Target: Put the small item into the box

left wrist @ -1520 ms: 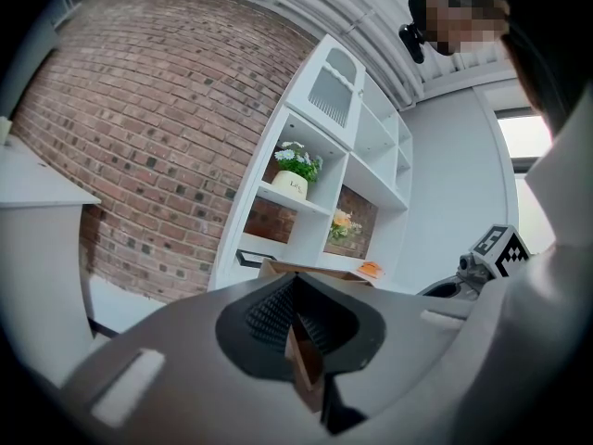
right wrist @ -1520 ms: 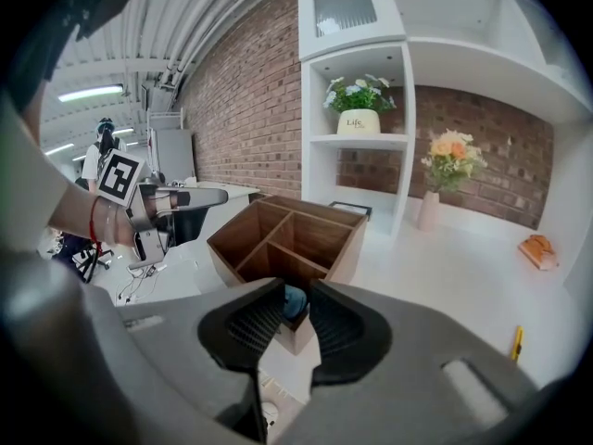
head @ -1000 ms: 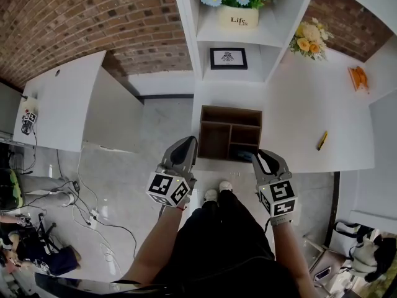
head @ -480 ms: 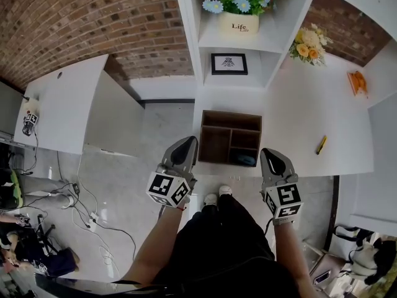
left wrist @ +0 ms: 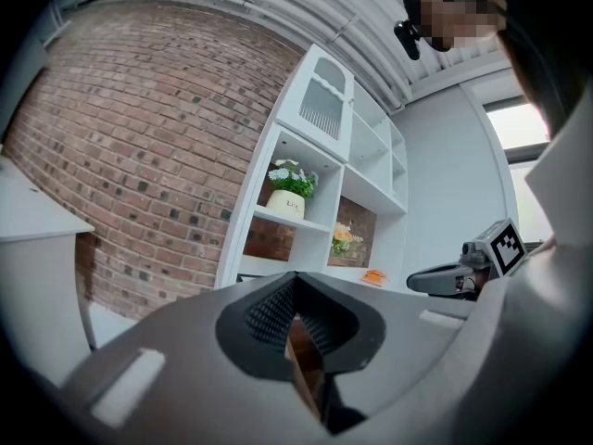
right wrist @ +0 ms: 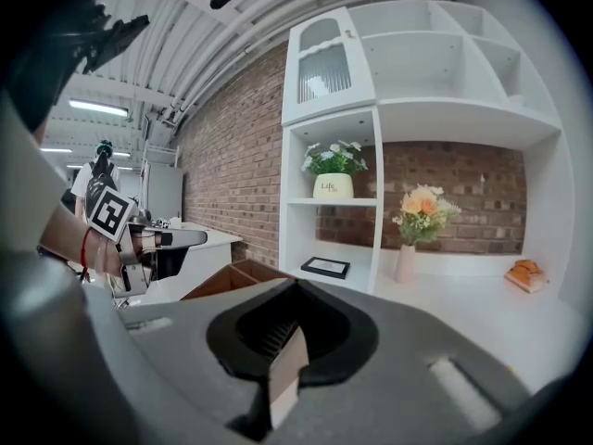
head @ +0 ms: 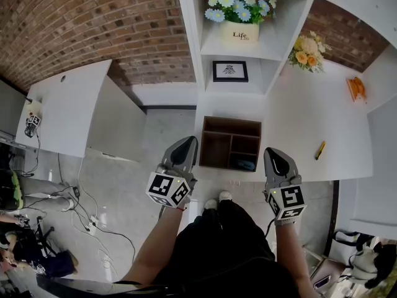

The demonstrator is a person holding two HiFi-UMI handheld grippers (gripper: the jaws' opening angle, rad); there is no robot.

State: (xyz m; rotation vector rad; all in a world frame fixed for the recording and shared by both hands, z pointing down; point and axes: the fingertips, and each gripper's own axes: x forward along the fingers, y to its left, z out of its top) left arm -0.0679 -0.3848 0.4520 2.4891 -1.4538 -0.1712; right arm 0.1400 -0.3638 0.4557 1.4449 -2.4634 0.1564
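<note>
The left gripper [head: 185, 149] and right gripper [head: 275, 159], jaws together and empty, are hovering near the box [head: 231, 121]; the small item [head: 246, 164] is lying in its near-right compartment.

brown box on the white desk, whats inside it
The brown box is split into compartments. A small dark item lies in the near right one. The other compartments look bare, but their floors are in shadow, so something small and dark there could go unseen.

I've drawn my right gripper [head: 277, 161] back off the box [head: 231, 120], and it now sits clear of the front edge. The small dark item [head: 246, 164] it half covered now shows fully in the near right compartment.
</note>
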